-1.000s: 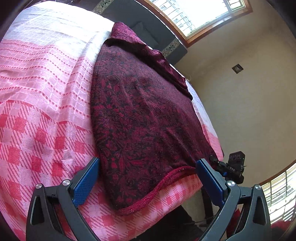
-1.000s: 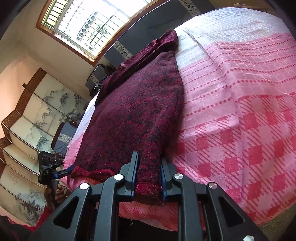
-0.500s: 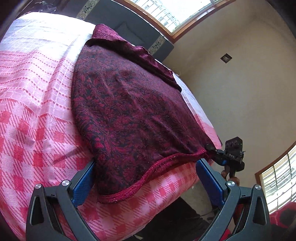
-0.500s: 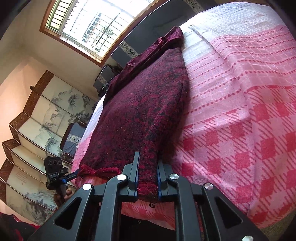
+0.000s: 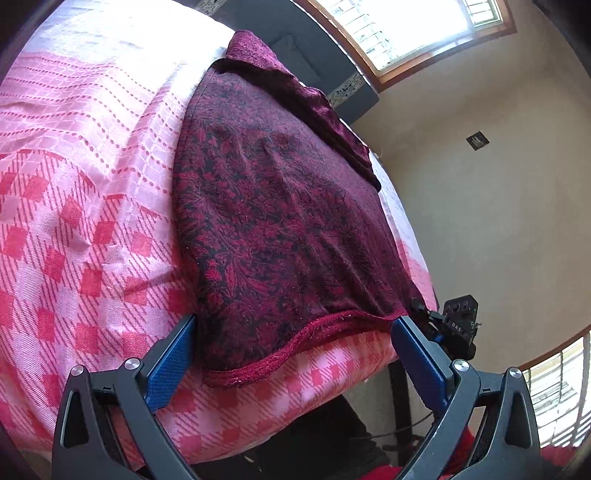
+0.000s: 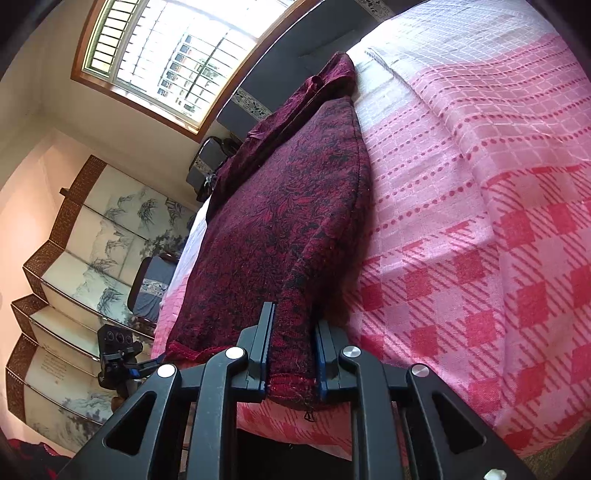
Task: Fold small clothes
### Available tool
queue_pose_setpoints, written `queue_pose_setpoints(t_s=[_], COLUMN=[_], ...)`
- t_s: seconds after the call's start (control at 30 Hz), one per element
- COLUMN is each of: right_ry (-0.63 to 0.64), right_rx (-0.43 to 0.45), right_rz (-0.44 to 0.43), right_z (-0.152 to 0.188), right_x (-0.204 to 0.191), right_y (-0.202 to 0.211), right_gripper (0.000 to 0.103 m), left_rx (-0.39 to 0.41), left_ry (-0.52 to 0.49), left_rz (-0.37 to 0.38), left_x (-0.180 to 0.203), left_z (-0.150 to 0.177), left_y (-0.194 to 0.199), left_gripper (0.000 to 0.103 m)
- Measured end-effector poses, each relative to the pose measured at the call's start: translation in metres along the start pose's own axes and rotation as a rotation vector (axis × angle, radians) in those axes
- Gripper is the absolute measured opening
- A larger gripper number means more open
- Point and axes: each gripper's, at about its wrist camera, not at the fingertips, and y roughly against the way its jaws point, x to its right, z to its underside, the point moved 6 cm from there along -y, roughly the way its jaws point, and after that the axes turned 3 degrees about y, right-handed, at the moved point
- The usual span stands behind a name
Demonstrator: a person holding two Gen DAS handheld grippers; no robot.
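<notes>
Maroon garment (image 5: pixel 280 229) on pink bedspread (image 5: pixel 85 206), right gripper (image 6: pixel 291 354) jaws clenched on its hem, left gripper (image 5: pixel 291 354) jaws released

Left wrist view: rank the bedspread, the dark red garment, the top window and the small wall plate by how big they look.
1. Bedspread
2. Garment, close behind, though it lies nearer the lens centre
3. Window, cut off by the frame, so unsure
4. Wall plate

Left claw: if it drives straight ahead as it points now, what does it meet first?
Most likely the near hem of the maroon garment, which lies between the open fingers of the left claw, then the pink checked bedspread under it. Depth is uncertain.
</notes>
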Motion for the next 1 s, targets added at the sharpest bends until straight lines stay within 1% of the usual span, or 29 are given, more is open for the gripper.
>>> queue_pose_setpoints(t_s=[0.03,0.1,0.2,0.27,0.37,0.4,0.43,0.47,0.5,0.53,0.57,0.6,0.67,0.7,0.73,0.83,0.87,0.9,1.0], right_ry=[-0.005,-0.015,-0.049,-0.059,-0.049,-0.040,-0.031,-0.025,-0.018,-0.013,-0.007,-0.006,0.000,-0.003,-0.011,-0.035,-0.037,-0.036,-0.024], right_rx=[-0.006,-0.012,-0.006,-0.004,-0.007,-0.008,-0.010,-0.015,-0.024,-0.034,-0.037,-0.039,-0.035,-0.030,-0.026,-0.017,-0.015,-0.014,-0.016], right_rz=[0.003,-0.002,-0.028,-0.028,-0.035,-0.028,-0.017,-0.002,0.023,0.048,0.055,0.056,0.061,0.056,0.045,0.021,0.018,0.016,0.021], right_z=[-0.001,-0.003,-0.007,-0.007,-0.007,-0.008,-0.009,-0.009,-0.009,-0.009,-0.009,-0.009,-0.008,-0.008,-0.007,-0.008,-0.008,-0.008,-0.007], right_x=[0.000,0.000,0.002,0.003,0.002,0.001,-0.001,-0.002,-0.002,-0.003,-0.005,-0.006,-0.007,-0.007,-0.006,-0.002,-0.002,-0.001,-0.002], right_y=[-0.001,-0.003,-0.004,-0.004,-0.004,-0.004,-0.005,-0.007,-0.009,-0.012,-0.013,-0.014,-0.015,-0.014,-0.014,-0.012,-0.011,-0.011,-0.011], right_gripper=[0.016,0.017,0.017,0.018,0.020,0.020,0.019,0.016,0.011,0.009,0.009,0.009,0.009,0.009,0.009,0.009,0.009,0.009,0.009], left_rx=[-0.011,-0.008,0.019,0.029,0.052,0.060,0.064,0.067,0.062,0.060,0.063,0.073,0.084,0.088,0.093,0.107,0.107,0.110,0.103], left_ry=[0.017,0.042,0.044,0.054,0.059,0.058,0.057,0.057,0.066,0.083,0.106,0.129,0.156,0.156,0.147,0.063,0.043,0.028,-0.027], left_rz=[0.006,0.008,-0.004,-0.007,-0.003,-0.006,-0.024,-0.038,-0.057,-0.084,-0.109,-0.115,-0.069,-0.061,-0.067,-0.132,-0.134,-0.121,-0.155], left_x=[0.000,0.000,0.002,0.003,0.004,0.004,0.002,0.001,-0.003,-0.009,-0.016,-0.024,-0.031,-0.032,-0.032,-0.024,-0.022,-0.019,-0.018], left_z=[-0.002,-0.008,-0.015,-0.017,-0.018,-0.018,-0.017,-0.017,-0.017,-0.017,-0.016,-0.016,-0.016,-0.015,-0.015,-0.013,-0.013,-0.013,-0.014], left_y=[-0.001,-0.004,-0.009,-0.011,-0.010,-0.009,-0.009,-0.009,-0.010,-0.011,-0.011,-0.010,-0.009,-0.009,-0.008,-0.006,-0.006,-0.006,-0.008], left_gripper=[0.102,0.102,0.102,0.102,0.102,0.100,0.094,0.088,0.068,0.042,0.028,0.012,0.012,0.012,0.012,0.012,0.012,0.012,0.013])
